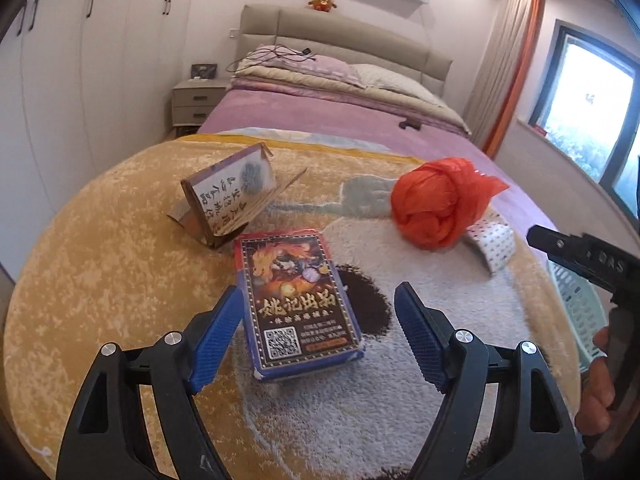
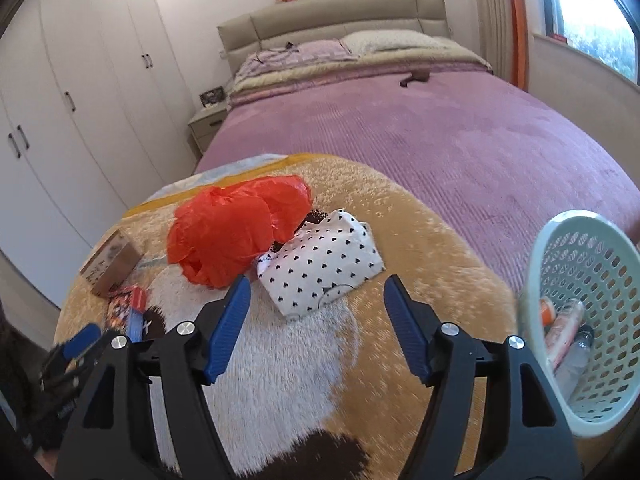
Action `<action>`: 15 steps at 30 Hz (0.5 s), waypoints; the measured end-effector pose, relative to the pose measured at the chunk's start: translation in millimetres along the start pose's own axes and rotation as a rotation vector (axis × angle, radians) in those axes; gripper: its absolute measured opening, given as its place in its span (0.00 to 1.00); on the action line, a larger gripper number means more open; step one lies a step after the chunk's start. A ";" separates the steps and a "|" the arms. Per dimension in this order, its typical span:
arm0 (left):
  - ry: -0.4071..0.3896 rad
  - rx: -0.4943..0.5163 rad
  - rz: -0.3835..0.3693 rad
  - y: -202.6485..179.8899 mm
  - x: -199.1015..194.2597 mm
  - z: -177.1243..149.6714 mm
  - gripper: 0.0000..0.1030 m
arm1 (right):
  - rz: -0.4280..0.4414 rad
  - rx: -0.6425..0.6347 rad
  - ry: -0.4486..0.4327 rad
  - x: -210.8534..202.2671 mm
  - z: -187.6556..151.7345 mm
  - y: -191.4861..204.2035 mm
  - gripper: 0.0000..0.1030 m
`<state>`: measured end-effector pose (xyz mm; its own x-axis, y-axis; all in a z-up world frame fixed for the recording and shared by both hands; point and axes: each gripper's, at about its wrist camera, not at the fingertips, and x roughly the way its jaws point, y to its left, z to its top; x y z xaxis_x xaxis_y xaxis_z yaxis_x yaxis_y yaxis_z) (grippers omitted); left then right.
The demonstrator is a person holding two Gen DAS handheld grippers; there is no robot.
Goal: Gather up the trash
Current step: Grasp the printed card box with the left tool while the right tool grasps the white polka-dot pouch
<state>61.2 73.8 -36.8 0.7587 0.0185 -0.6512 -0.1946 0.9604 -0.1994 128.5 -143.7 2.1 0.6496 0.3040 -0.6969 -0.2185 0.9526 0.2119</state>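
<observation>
Left gripper (image 1: 320, 312) and right gripper (image 2: 316, 304) both point forward and downward with jaws spread and nothing clamped between the blue pads (image 1: 420, 340), while a hand (image 1: 600, 384) grips the right unit's handle.

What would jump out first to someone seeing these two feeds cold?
The crumpled orange plastic bag, sitting on the fuzzy tan blanket against a white heart-print packet. Next, the dark playing-card box lying flat between the open jaws of the left gripper. At the right edge of the right wrist view, a pale green mesh basket already holds some bottles.
</observation>
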 end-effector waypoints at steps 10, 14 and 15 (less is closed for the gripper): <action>0.020 0.069 0.062 -16.4 3.2 -4.8 0.77 | -0.066 0.202 0.094 49.6 9.2 -6.5 0.65; -0.006 0.060 0.060 -15.4 -3.7 -7.3 0.77 | -0.103 0.218 0.061 55.0 10.3 -0.4 0.71; -0.013 0.055 0.060 -14.4 -5.2 -8.3 0.77 | -0.114 0.213 0.059 56.6 10.6 2.3 0.72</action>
<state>54.8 57.6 -36.5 0.7546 0.0801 -0.6513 -0.2058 0.9713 -0.1189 172.6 -124.2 -29.6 0.6166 0.1985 -0.7618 0.0168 0.9642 0.2648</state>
